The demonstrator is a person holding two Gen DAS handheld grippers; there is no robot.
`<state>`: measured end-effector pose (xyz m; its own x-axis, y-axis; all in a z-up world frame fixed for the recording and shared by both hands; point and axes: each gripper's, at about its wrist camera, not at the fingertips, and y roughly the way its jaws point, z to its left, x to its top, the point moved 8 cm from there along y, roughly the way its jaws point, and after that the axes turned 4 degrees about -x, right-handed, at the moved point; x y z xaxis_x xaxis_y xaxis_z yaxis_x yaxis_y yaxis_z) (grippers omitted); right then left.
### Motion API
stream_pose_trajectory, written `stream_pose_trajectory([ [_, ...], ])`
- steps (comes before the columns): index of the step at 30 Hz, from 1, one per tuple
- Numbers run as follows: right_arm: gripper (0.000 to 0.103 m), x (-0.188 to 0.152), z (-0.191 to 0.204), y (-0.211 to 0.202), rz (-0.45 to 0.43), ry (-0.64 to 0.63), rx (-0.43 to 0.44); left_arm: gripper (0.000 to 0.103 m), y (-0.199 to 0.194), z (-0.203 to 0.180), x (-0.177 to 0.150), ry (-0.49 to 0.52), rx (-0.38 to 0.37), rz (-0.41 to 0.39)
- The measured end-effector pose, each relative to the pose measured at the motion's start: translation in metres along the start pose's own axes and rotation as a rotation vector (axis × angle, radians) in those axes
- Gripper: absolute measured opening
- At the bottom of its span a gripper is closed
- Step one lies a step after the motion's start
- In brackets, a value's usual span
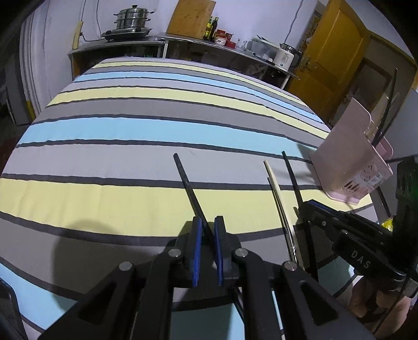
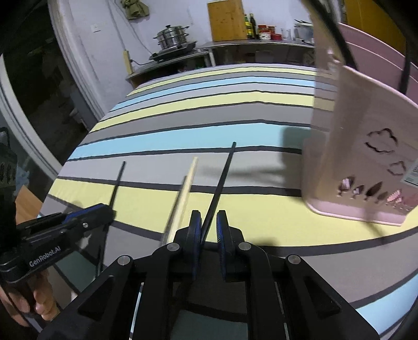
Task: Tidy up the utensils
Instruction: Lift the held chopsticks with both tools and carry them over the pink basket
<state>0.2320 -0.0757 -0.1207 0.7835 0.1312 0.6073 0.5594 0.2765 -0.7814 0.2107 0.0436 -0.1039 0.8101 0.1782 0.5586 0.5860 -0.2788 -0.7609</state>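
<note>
My left gripper is shut on a black chopstick that points away over the striped cloth. My right gripper is shut on a second black chopstick, which rests against its left pad. Each view shows the other gripper from the side: the right gripper with its chopstick, the left gripper with its chopstick. Pale wooden chopsticks lie on the cloth between them. A pink utensil holder stands to the right with several chopsticks upright in it.
The striped cloth covers the whole table. Behind it a metal counter carries a steamer pot, a wooden board, bottles and a white kettle. A yellow door is at the far right. A hand holds the left gripper's handle.
</note>
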Motion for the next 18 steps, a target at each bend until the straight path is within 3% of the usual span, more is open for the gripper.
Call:
stream_pose_trajectory([
  [8, 0.011, 0.016, 0.008, 0.013, 0.012, -0.011, -0.048, 0.014, 0.008, 0.006, 0.010, -0.094, -0.019, -0.016],
  [15, 0.010, 0.028, 0.006, 0.021, 0.007, 0.001, -0.065, 0.014, 0.014, 0.000, 0.016, -0.035, 0.053, -0.036],
  [18, 0.008, 0.030, 0.007, 0.022, 0.009, -0.006, -0.063, 0.009, 0.016, 0.001, 0.018, -0.008, 0.087, -0.033],
])
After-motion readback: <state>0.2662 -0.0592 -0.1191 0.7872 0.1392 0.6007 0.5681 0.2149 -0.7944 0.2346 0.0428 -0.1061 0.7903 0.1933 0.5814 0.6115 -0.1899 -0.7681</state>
